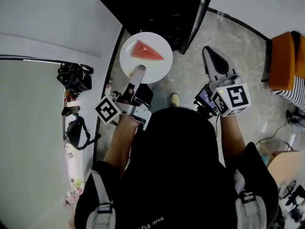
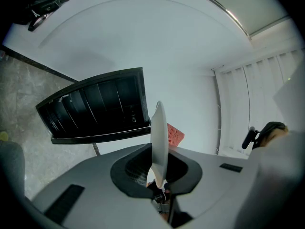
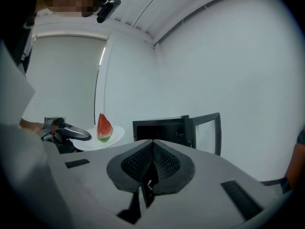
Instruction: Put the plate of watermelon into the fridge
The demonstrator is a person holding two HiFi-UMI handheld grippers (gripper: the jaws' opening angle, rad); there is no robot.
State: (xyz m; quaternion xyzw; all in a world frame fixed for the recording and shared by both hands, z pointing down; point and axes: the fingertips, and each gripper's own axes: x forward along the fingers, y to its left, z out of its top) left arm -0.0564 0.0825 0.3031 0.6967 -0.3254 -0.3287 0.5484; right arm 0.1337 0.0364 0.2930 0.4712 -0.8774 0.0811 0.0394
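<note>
The left gripper (image 1: 138, 70) has its fingers clamped on the near rim of a white plate (image 1: 159, 63), held level in the air with a watermelon wedge (image 1: 146, 51) on it. The right gripper (image 1: 208, 51) is alongside, fingers closed on nothing. Just beyond the plate stands a black fridge (image 1: 157, 8), its door (image 3: 207, 133) open.

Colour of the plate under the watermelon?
The plate is plain white; the head view shows it best.
</note>
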